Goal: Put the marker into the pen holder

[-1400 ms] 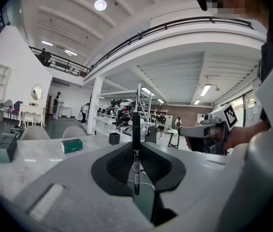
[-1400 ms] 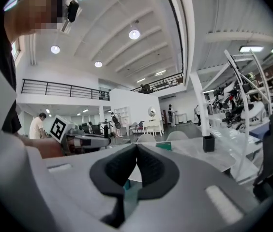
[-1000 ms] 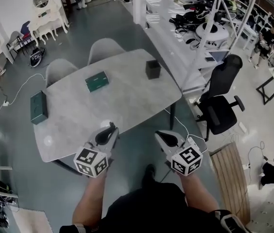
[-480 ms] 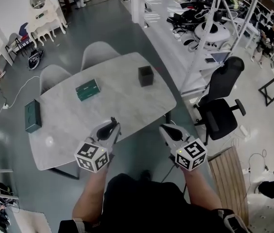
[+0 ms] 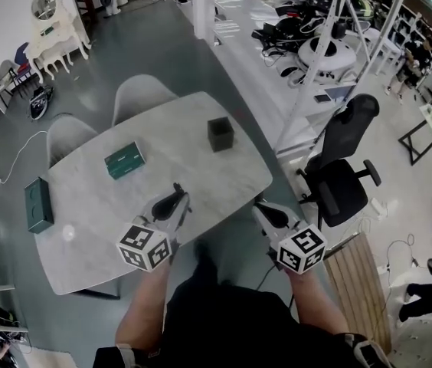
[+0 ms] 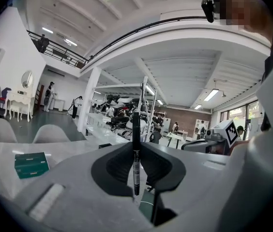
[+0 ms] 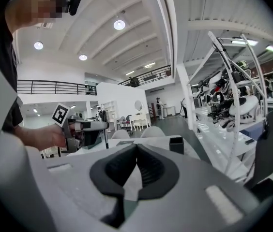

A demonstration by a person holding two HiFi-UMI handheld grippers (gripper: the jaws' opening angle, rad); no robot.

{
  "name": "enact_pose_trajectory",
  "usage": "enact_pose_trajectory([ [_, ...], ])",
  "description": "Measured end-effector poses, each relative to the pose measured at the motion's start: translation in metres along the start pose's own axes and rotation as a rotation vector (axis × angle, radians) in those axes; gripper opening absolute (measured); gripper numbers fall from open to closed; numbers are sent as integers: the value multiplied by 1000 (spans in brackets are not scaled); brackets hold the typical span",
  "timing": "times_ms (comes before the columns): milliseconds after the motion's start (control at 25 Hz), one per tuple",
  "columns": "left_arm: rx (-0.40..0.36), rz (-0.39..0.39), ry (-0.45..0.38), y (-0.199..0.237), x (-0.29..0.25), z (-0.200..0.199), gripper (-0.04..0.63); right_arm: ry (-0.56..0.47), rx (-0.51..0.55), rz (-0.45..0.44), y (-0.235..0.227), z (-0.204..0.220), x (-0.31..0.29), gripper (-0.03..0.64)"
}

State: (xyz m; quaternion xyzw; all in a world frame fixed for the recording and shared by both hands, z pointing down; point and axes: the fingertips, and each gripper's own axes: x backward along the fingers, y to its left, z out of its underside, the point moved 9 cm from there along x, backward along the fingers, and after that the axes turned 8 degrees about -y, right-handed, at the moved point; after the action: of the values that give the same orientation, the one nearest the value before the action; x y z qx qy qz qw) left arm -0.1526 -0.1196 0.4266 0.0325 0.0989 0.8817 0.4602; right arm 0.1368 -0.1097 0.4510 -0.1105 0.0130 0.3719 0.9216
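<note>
- Jaws of the left gripper are closed on a black marker. The marker stands upright between the dark pads, its top rising above them and its lower end hanging just below.
- Jaws of the right gripper are pressed together at their tips, with nothing between them.
- From the head view, the left gripper is above the near edge of a grey stone-patterned table. The tip of the marker pokes up from it.
- The right gripper is held off the table, over the floor just beyond the table's near right corner. The two grippers are side by side and well apart.
- The pen holder, a small black square box open at the top, stands near the table's far right corner, well away from both grippers. The right gripper view shows the pen holder ahead on the tabletop.
- A dark green box lies toward the middle of the table. A second green box lies near the left edge.
- Two pale grey chairs stand at the table's far side.
- A black office chair stands on the floor to the right of the table.
- The right gripper view also shows the left gripper off to its left, held in a bare hand, with the marker standing upright in it.
</note>
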Motion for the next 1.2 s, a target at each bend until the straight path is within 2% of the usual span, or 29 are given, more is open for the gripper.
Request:
enact_pose_trajectory([
  [200, 26, 25, -2, 57, -54, -4, 52, 23, -17, 36, -41, -15, -60, 3],
  [440, 35, 56, 26, 127, -116, -5, 52, 51, -27, -1, -76, -31, -151, 3],
  [600, 32, 81, 60, 158, -152, -3, 52, 71, -53, -11, -94, -27, -188, 3],
  [960, 59, 90, 112, 170, -234, 1, 52, 125, -139, 42, -171, -17, -211, 3],
  [1200, 60, 84, 133, 172, -285, 14, 52, 120, -185, 15, -212, -9, -229, 2],
])
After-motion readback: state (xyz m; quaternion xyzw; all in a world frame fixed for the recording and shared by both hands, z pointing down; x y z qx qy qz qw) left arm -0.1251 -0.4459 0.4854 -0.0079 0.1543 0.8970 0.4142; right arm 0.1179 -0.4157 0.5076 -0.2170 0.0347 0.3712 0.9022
